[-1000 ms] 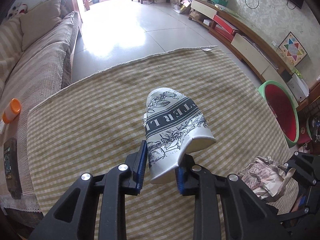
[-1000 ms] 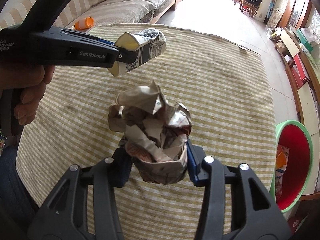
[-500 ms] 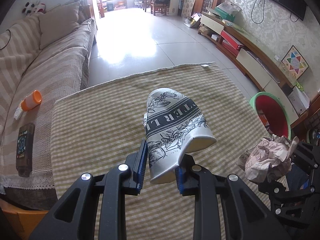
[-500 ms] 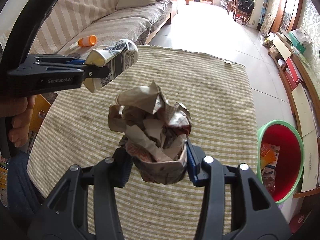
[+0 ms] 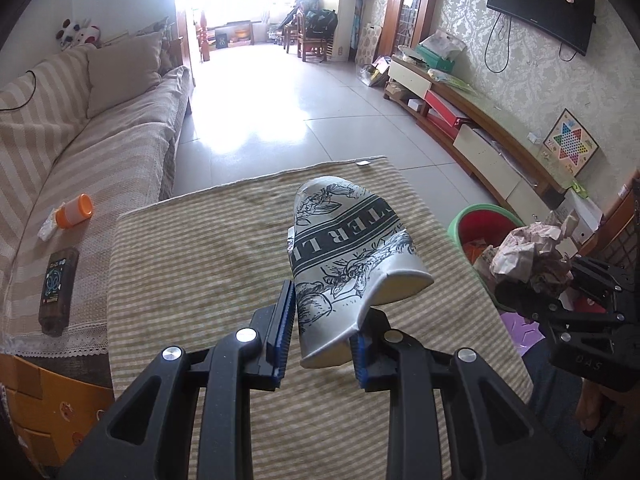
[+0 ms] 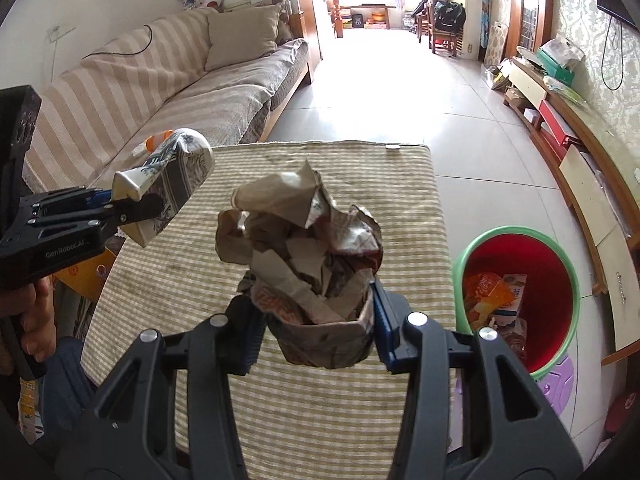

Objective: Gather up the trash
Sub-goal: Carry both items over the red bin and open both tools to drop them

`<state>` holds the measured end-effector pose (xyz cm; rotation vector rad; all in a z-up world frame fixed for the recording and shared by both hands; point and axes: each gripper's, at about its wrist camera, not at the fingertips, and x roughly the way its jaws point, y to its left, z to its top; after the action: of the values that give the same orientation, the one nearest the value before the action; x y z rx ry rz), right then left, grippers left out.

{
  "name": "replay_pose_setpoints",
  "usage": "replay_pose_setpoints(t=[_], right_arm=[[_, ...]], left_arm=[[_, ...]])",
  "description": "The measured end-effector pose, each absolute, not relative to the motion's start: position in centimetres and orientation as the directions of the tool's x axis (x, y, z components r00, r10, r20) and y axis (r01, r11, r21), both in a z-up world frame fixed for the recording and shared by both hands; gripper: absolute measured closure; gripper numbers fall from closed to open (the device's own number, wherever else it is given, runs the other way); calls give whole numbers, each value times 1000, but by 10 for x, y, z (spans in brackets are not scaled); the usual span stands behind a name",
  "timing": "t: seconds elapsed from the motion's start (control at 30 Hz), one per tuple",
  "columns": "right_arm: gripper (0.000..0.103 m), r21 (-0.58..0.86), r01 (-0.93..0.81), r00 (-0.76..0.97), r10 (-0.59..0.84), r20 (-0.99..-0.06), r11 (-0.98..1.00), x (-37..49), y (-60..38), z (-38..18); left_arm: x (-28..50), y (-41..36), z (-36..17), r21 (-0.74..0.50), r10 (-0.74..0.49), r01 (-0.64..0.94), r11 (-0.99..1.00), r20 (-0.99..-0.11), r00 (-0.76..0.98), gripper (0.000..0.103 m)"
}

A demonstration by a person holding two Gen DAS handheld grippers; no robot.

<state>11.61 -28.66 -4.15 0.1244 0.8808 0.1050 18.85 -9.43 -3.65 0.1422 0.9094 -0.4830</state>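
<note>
Pinching a flattened printed paper cup [image 5: 344,256], the left hand-held gripper [image 5: 320,344] hangs above the striped counter [image 5: 192,264]; the right hand-held gripper [image 6: 316,328] clamps a crumpled paper bag [image 6: 304,248], also above the counter, beside the green-rimmed red bin [image 6: 560,280] on the floor.

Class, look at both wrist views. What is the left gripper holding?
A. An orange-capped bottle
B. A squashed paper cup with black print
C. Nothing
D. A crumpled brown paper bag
B. The left gripper has its jaws clamped on the squashed paper cup, held above the striped table; the crumpled paper bag sits in the right gripper.
</note>
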Motion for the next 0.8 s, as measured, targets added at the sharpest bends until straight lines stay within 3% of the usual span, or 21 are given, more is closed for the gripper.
replay_pose_setpoints(t=[0.8], right_arm=[[59, 198, 255, 673, -26, -739, 946, 81, -465, -37]], left_arm=[[167, -279, -20, -146, -522, 687, 712, -765, 378, 80]])
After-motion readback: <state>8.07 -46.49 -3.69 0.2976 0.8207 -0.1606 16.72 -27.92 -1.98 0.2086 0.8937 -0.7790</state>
